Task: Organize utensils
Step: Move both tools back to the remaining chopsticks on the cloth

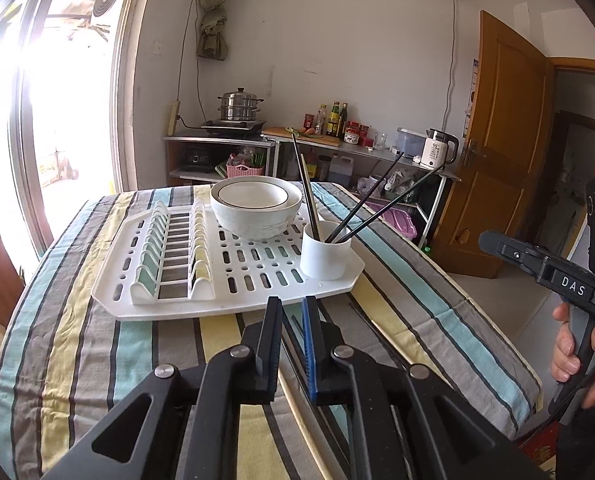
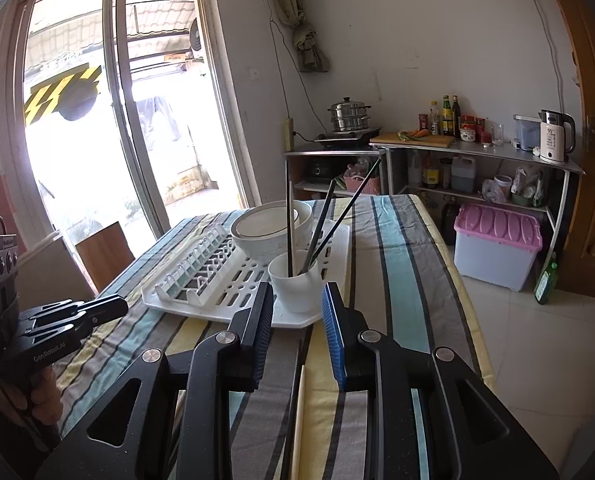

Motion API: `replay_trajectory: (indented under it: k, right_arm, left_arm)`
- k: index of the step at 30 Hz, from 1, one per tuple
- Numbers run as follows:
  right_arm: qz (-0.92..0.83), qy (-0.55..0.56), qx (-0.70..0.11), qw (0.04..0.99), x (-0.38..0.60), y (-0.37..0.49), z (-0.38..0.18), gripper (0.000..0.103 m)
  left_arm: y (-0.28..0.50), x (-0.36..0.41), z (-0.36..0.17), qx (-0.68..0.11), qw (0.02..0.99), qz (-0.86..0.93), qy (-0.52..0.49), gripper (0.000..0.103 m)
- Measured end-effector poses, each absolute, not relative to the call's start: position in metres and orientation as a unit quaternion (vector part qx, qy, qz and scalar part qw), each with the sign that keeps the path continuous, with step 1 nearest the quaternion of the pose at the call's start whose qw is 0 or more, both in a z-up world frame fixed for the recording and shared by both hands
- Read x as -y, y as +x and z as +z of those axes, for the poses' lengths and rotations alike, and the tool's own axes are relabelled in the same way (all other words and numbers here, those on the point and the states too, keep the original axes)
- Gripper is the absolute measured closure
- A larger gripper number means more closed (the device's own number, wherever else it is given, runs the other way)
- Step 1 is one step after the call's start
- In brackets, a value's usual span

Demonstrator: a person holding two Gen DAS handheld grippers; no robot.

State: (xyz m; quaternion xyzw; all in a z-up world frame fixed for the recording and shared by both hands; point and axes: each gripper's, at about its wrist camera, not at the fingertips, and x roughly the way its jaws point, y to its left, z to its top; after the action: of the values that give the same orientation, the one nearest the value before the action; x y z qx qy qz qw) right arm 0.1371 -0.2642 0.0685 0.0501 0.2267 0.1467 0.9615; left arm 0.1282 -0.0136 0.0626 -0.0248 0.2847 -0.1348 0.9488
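Left gripper (image 1: 292,312) held with a narrow empty gap, right gripper (image 2: 299,300) parted and empty, loose chopsticks (image 2: 299,412) laid on striped cloth (image 1: 97,352) beneath, more chopsticks (image 1: 309,196) stood in white cup (image 1: 325,256) on drying rack (image 1: 233,276), bowls (image 1: 255,208) stacked behind.

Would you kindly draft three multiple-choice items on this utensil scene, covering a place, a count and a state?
1. Where does the white cup stand?
A. inside the bowl
B. on the drying tray
C. on the striped cloth

2. How many chopsticks stand in the cup?
A. one
B. two
C. four

3. How is the right gripper?
A. open and empty
B. clamped on the cup
C. gripping a bowl

Answers:
1 B: it sits on a corner of the tray.
2 C: four sticks lean out.
3 A: nothing between its fingers.
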Motion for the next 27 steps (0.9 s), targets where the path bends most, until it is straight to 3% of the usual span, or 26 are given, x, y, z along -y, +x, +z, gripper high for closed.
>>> replay_trajectory:
  k: [12, 27]
  right_arm:
    - [0.150, 0.038, -0.264, 0.952, 0.253, 0.101, 0.029, 0.077]
    - [0.156, 0.033, -0.297, 0.941, 0.248, 0.118, 0.005, 0.077]
  left_arm:
    - [0.093, 0.024, 0.030, -0.325, 0.930, -0.165, -0.041, 0.088]
    - [0.128, 0.039, -0.002, -0.384, 0.906, -0.169, -0.057, 0.088]
